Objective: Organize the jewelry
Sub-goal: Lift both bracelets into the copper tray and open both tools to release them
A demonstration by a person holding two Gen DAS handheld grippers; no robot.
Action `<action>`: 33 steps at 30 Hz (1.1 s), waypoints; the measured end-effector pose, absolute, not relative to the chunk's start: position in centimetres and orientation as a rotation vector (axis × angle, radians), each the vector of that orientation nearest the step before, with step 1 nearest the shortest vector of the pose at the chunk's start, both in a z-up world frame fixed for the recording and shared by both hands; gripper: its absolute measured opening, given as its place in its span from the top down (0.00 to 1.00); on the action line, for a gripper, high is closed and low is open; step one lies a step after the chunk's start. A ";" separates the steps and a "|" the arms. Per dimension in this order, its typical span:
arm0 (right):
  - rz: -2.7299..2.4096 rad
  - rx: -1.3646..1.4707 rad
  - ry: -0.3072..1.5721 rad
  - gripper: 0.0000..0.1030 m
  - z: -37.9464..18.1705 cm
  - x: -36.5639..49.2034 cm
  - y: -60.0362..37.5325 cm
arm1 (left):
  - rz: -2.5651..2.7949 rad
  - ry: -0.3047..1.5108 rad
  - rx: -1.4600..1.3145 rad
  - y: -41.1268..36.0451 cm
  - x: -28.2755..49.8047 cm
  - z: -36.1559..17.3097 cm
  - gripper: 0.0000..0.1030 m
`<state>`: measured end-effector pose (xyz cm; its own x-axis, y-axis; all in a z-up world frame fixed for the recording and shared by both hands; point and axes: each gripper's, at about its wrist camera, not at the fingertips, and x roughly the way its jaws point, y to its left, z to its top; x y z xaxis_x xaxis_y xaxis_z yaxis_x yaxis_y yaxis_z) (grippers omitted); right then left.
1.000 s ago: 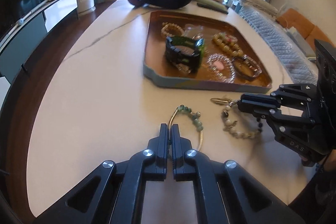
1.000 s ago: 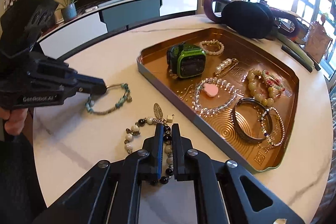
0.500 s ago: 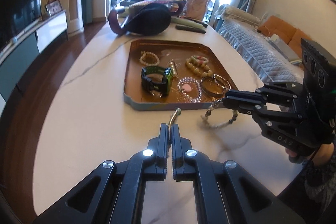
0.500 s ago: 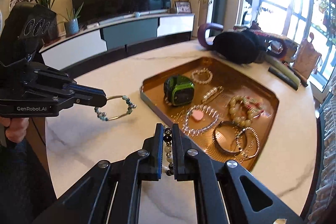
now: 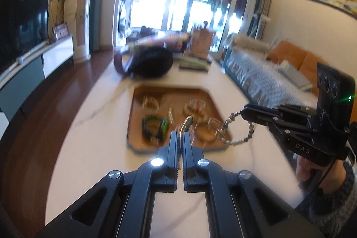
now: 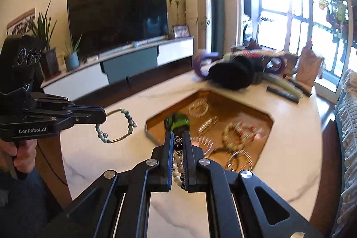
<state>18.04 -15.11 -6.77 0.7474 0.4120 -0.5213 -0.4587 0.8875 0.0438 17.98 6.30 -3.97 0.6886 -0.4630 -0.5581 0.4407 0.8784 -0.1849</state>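
Room: we see a living room with a curved television (image 6: 118, 17) on a low white and teal cabinet (image 6: 125, 64), tall bright windows (image 5: 185, 1) and an orange sofa (image 5: 290, 57).
Surface: white marble table (image 5: 89, 126), with a black bag (image 6: 232, 75) at its far end.
Tray: copper-coloured tray (image 6: 256, 113) on the table; it holds a green and black watch (image 6: 177, 123), several bead bracelets and bangles, all blurred.
Left gripper (image 5: 181, 137): our fingers are pressed together on the thin metal part of the green bead bracelet (image 6: 120, 126). In the right wrist view the bracelet hangs in the air from the fingertips, above the table, just beside the tray's left corner.
Right gripper (image 6: 177, 142): our fingers are nearly together and clamp the black and white bead bracelet (image 5: 236, 128). In the left wrist view its loop hangs free under the fingertips, over the tray's right edge.
Hands: one hand (image 6: 21, 153) holds the left gripper's handle; the other hand (image 5: 312, 171), with a grey knitted sleeve (image 5: 334, 200), holds the right gripper's handle.
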 end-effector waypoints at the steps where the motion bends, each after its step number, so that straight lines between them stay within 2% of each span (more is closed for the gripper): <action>1: 0.466 -0.075 0.528 0.94 -5.7 17.9 -15.7 | -0.504 0.618 -0.045 6.3 17.9 -3.2 0.97; 9: 0.422 -0.024 0.432 0.94 0.0 18.1 -17.9 | -0.549 0.463 -0.085 4.8 18.4 3.5 0.97; 16: 0.355 -0.053 0.401 0.94 1.4 20.3 -17.6 | -0.583 0.444 -0.116 3.2 22.0 4.4 0.97; 21: 0.310 -0.045 0.441 0.94 -0.1 23.6 -18.4 | -0.596 0.479 -0.142 1.8 26.7 2.4 0.97; 33: 0.225 -0.041 0.648 0.94 -9.5 31.7 -21.6 | -0.529 0.703 -0.229 -0.2 37.6 -9.1 0.97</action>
<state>31.68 -21.57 -9.55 0.7742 0.1946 -0.6023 -0.2202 0.9749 0.0320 37.59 -0.23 -9.05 0.6391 -0.5344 -0.5531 0.3841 0.8448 -0.3725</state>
